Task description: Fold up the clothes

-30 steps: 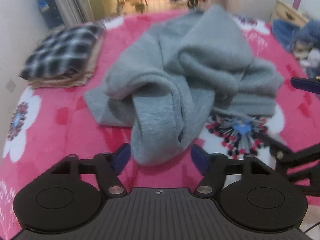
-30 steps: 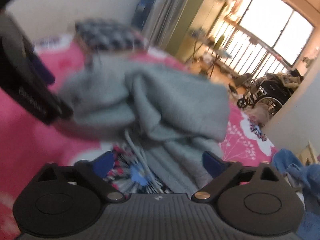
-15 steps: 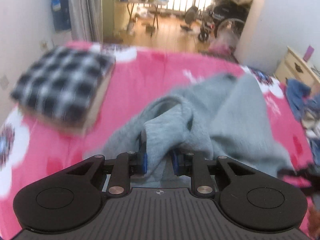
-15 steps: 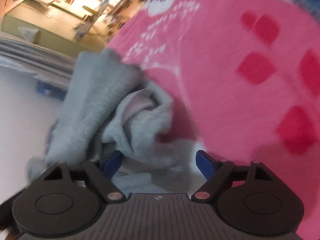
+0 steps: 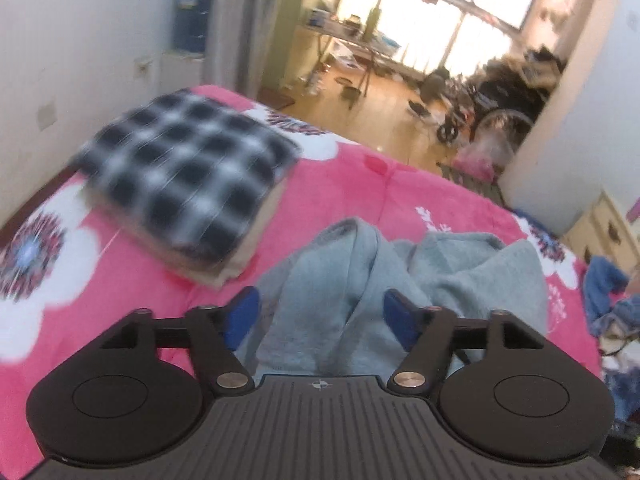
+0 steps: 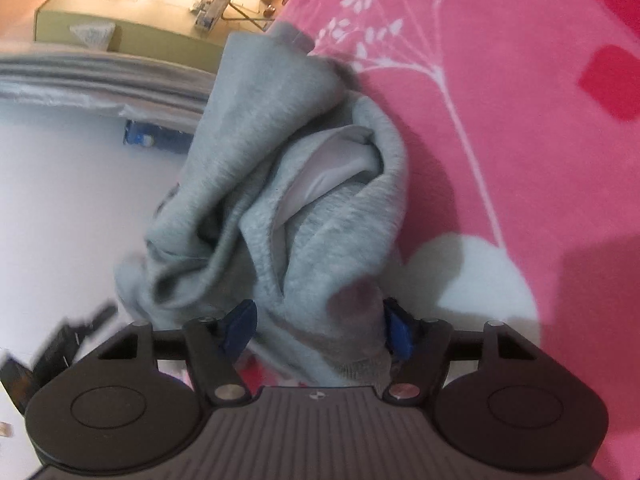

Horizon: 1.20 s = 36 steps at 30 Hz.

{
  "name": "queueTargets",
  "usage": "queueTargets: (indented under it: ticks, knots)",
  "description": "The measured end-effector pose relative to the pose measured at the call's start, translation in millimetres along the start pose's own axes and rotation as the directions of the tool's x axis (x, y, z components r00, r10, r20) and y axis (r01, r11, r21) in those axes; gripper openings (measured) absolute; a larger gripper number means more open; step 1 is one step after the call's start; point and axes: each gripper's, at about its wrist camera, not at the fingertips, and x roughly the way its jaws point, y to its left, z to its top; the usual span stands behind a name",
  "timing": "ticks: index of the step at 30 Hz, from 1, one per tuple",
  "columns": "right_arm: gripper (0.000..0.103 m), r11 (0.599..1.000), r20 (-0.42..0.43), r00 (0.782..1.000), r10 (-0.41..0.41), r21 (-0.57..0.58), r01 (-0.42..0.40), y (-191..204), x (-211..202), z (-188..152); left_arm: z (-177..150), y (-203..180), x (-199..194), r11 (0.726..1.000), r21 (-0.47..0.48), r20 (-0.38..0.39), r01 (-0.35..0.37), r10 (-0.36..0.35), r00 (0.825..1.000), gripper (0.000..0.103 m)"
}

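The grey sweatshirt (image 5: pixel 400 280) lies crumpled on the pink floral bedcover (image 5: pixel 360 184), toward the bed's right side and back from its foot edge, well apart from the folded checked stack (image 5: pixel 188 176) at the far left corner. The left gripper (image 5: pixel 320 316) has its jaws wide and opening, with a ridge of grey cloth between them that the pads do not seem to press. The right gripper (image 6: pixel 318 326) is closing on a thick bunch of the same garment, but I cannot tell if the pads already press it. The risk, I think, is that the right jaws catch several layers at once, so the sweatshirt lifts as a lump and does not spread flat. The released side may also slump and twist under it. No brand, label or readable writing is visible; the blue container (image 5: pixel 192 20) by the wall is too blurred to read.
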Motion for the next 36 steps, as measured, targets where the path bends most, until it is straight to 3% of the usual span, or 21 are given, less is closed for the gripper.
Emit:
queueTargets:
  ticks: [6, 8, 10, 15, 18, 19, 21, 24, 26, 29, 31, 34, 36]
  knots:
    - [0.069, 1.0, -0.014, 1.0, 0.023, 0.016, -0.023, -11.9, 8.8, 0.6, -36.4, 14.4, 30.3, 0.999, 0.005, -0.137, 0.033, -0.032, 0.99, 0.073]
    - [0.045, 1.0, -0.019, 1.0, 0.019, 0.02, -0.018, -11.0, 17.1, 8.4, -42.7, 10.0, 44.8, 0.999, 0.046, -0.133, -0.002, 0.008, 0.991, 0.073]
    - [0.03, 0.999, -0.023, 1.0, 0.019, 0.027, -0.019, -7.8, 14.1, 11.3, -42.4, 6.9, 53.0, 0.998, 0.065, -0.103, -0.02, 0.027, 0.994, 0.073]
    - [0.023, 0.989, -0.024, 0.99, 0.141, -0.034, -0.142, 20.6, -15.2, 7.3, -38.6, 8.7, 52.7, 0.998, 0.015, -0.076, 0.063, -0.062, 0.995, 0.072]
    - [0.022, 0.975, -0.034, 0.975, 0.218, -0.025, -0.219, 30.5, -30.7, -1.4, -41.8, 10.4, 55.1, 0.995, -0.009, -0.101, 0.102, -0.102, 0.99, 0.061]
    - [0.022, 0.971, -0.039, 0.97, 0.238, -0.015, -0.239, 32.7, -35.1, -5.0, -43.4, 13.1, 53.6, 0.991, -0.044, -0.115, 0.123, -0.128, 0.985, 0.05]
    - [0.022, 0.958, -0.043, 0.957, 0.286, 0.008, -0.286, 39.9, -46.2, -12.3, -46.6, 19.5, 49.6, 0.978, -0.126, -0.143, 0.168, -0.185, 0.972, 0.047]
    - [0.022, 0.922, -0.034, 0.922, 0.386, 0.039, -0.385, 57.3, -66.5, -25.1, -53.9, 27.1, 31.5, 0.953, -0.213, -0.154, 0.216, -0.251, 0.956, 0.055]
    - [0.022, 0.897, -0.032, 0.896, 0.442, 0.034, -0.441, 74.9, -79.6, -30.5, -62.5, 31.4, 12.8, 0.945, -0.23, -0.148, 0.232, -0.269, 0.952, 0.071]
    - [0.022, 0.874, -0.038, 0.873, 0.486, 0.001, -0.486, 97.6, -94.0, -34.7, -82.0, 42.8, -10.7, 0.923, -0.28, -0.146, 0.265, -0.314, 0.938, 0.078]
    - [0.022, 0.883, -0.048, 0.883, 0.468, -0.031, -0.469, 102.7, -102.7, -39.6, -100.0, 49.5, -20.0, 0.922, -0.29, -0.177, 0.258, -0.316, 0.932, 0.082]
    - [0.022, 0.931, -0.036, 0.932, 0.361, -0.046, -0.363, 84.0, -110.0, -47.5, -126.0, 54.7, -28.2, 0.948, -0.236, -0.214, 0.215, -0.267, 0.94, 0.082]
    - [0.022, 0.967, 0.001, 0.968, 0.251, -0.039, -0.25, 61.4, -113.5, -52.1, -136.2, 55.9, -29.1, 0.96, -0.205, -0.235, 0.188, -0.235, 0.943, 0.082]
